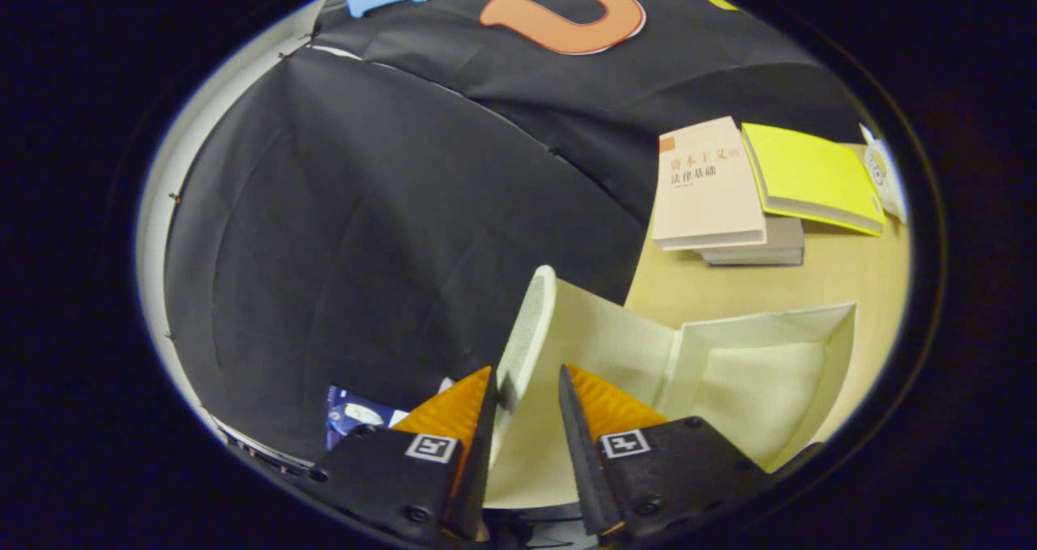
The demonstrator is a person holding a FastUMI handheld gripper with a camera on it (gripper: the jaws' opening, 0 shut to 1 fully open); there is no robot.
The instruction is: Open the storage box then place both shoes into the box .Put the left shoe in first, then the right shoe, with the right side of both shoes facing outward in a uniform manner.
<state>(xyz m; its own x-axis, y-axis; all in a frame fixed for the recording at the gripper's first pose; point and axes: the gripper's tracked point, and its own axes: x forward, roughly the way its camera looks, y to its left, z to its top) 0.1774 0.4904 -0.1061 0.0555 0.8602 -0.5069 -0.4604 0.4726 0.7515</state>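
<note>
The white storage box (761, 372) stands open on the wooden table, its pale inside showing just beyond my right finger. Its lid (599, 331) is swung up and stands nearly upright, with its textured front edge (525, 339) pointing toward me. My gripper (527, 369) straddles that edge. The edge lies against the left finger (462, 408), while a narrow gap separates it from the right finger (603, 404), so the gripper is open around the lid.
A stack of books (713, 185) with a yellow book (810, 177) lies on the table (842, 275) beyond the box. Black cloth (389, 226) hangs to the left and behind. A small blue-and-white packet (356, 416) lies by my left finger.
</note>
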